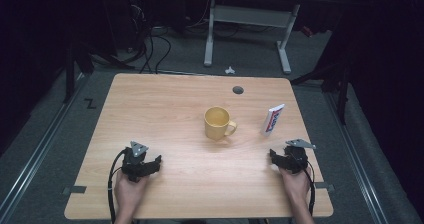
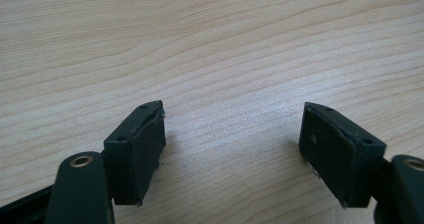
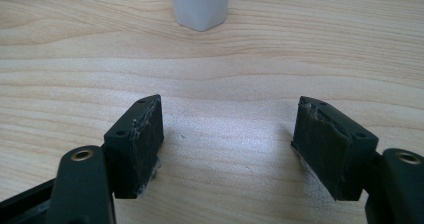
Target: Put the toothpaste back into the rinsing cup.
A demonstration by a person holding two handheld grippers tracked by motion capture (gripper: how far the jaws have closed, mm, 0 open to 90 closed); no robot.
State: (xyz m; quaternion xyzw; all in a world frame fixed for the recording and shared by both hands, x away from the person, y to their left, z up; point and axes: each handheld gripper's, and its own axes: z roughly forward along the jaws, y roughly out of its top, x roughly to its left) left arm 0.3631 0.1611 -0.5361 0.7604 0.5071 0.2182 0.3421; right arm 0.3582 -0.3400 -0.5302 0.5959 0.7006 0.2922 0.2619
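- Wooden table (image 1: 165, 104) spans my high view, its pale grain running under both of my tools.
- Yellow mug (image 1: 218, 123) stands near the middle, handle towards my right.
- My left gripper (image 1: 150, 164) rests near the front edge, jaws wide apart, gripping nothing.
- My right gripper (image 1: 281, 156) is spread too, empty.
- White tube (image 1: 273, 119) stands upright on its cap (image 3: 200, 6), just beyond my right gripper.

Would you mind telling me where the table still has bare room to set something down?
The table is bare across its whole left half, from the mug to the left edge, and between the left tool and right tool. It is tighter on the right, between the mug and the upright tube.
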